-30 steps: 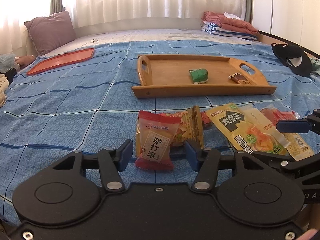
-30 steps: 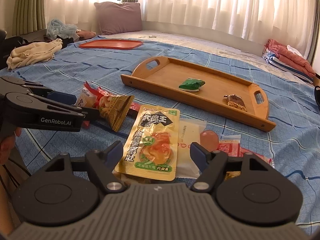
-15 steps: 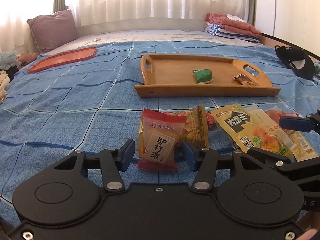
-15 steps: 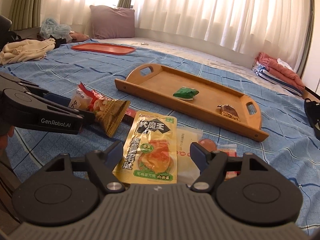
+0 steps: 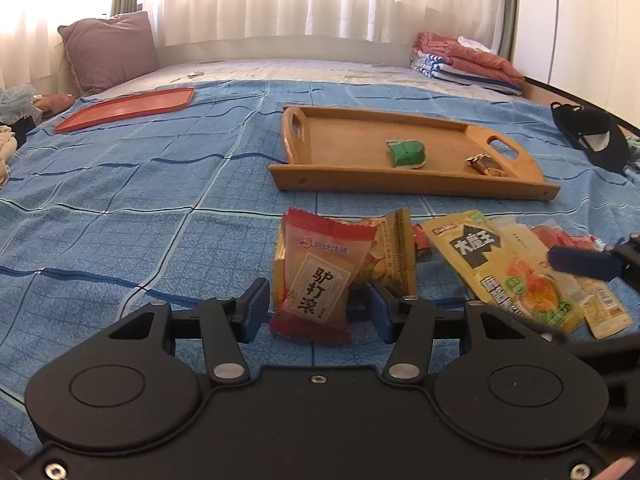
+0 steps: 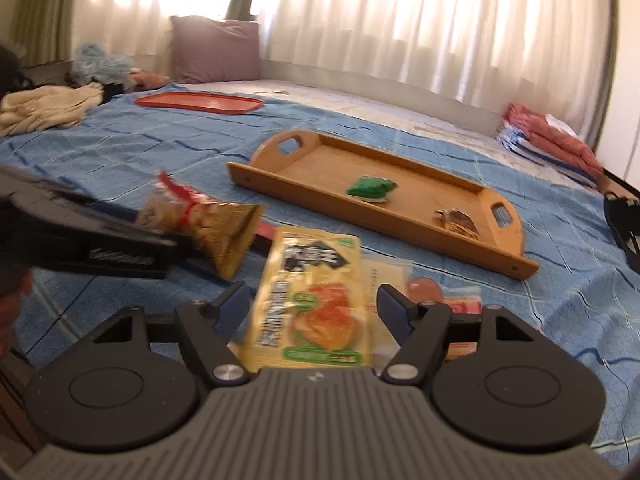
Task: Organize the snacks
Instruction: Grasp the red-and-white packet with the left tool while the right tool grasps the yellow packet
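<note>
Left wrist view first: the red-and-cream snack packet with black characters [image 5: 316,276] stands tilted on the blue checked bedspread [image 5: 120,240], long axis running up and away from the camera, red crimped bottom edge nearest us, top edge leaning toward the wooden handled tray [image 5: 400,184]. It sits between the blue pads of the left gripper [image 5: 316,312], and there's daylight on both sides, so the jaws stand narrow but not pressing. That gripper points forward and somewhat down at the bed. Just behind the packet leans a gold crimped snack bag [image 5: 394,252].

Over to the right wrist view, blurred: the yellow flat pouch with an orange food picture [image 6: 312,300] lies with its long axis pointing away toward the tray, its near end between the fingers of the right gripper [image 6: 314,304]. Those jaws have just been closing in, yet still stand wide, clear of the pouch edges as far as the blur lets me tell. This view catches the left gripper side-on at the frame's left.

On the tray, a green wrapped snack [image 5: 405,154] and a brown wrapped bar [image 5: 484,165] lie apart
</note>
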